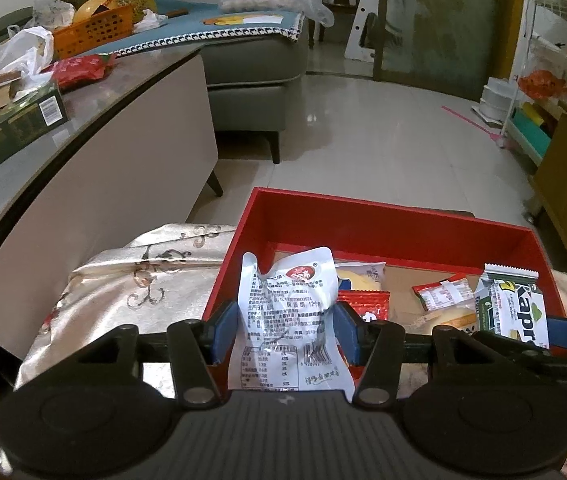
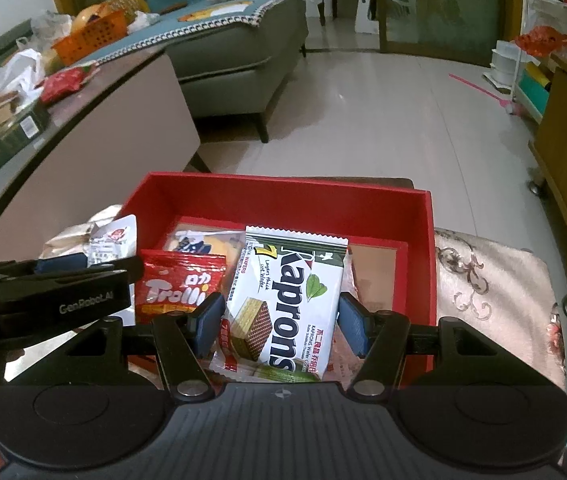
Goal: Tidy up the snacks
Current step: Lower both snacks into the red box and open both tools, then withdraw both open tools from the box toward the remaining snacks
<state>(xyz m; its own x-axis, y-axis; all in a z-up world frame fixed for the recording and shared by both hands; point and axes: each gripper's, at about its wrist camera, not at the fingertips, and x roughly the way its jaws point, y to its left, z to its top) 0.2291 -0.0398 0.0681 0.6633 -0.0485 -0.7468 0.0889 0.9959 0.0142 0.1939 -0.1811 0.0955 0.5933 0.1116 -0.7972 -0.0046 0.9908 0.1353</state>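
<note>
Over the red box point(image 2: 419, 216), the left gripper point(image 1: 285, 326) pinches a silver packet point(image 1: 289, 312) while the right gripper point(image 2: 281, 320) clamps the Kaprons wafer pack point(image 2: 289, 300) (other snacks lie inside).

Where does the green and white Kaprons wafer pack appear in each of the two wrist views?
Left wrist: Kaprons wafer pack at the right edge, over the red box.
Right wrist: Kaprons wafer pack at centre, between the right claw's fingers.
Shared landmark: red box.

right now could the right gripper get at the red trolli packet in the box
Probably not yet: the right gripper has its fingers shut on the Kaprons wafer pack. The Trolli packet lies exposed just beside it in the red box, with the left gripper close by.
</note>
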